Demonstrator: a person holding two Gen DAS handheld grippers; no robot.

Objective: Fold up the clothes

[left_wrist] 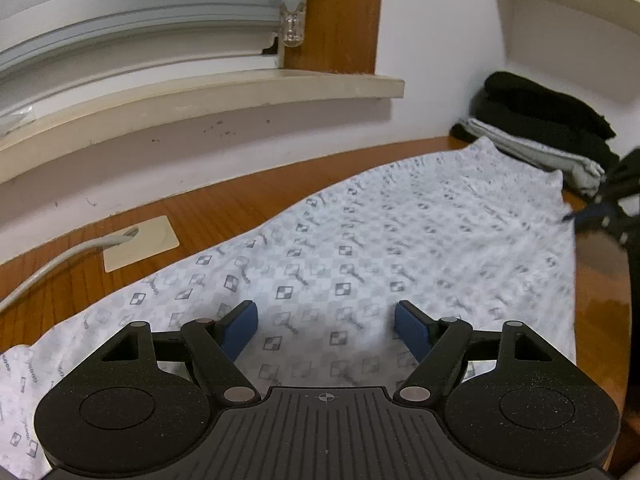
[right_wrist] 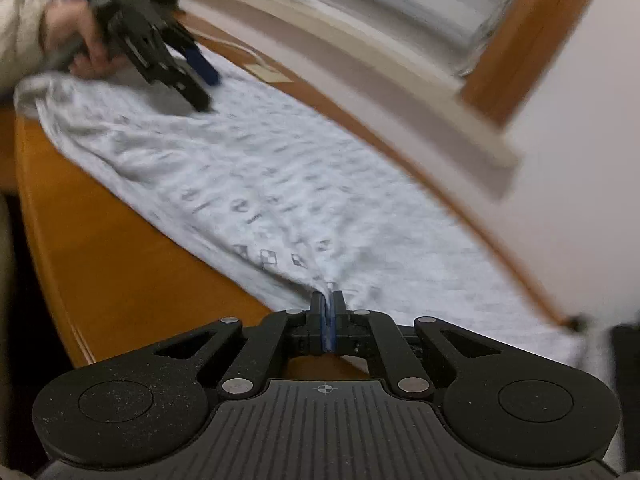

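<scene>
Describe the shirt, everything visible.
The shirt is pale grey-white knit with a small checker-and-logo print, lightly wrinkled, spread flat lengthwise on the wooden table. The right gripper is shut on a pinched fold of its near edge. The left gripper hangs open over the other end, nothing between its jaws.

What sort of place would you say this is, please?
Probably a room at home: a wooden desk under a window sill with a roller blind, and folded clothes stacked beside a patterned garment.
</scene>
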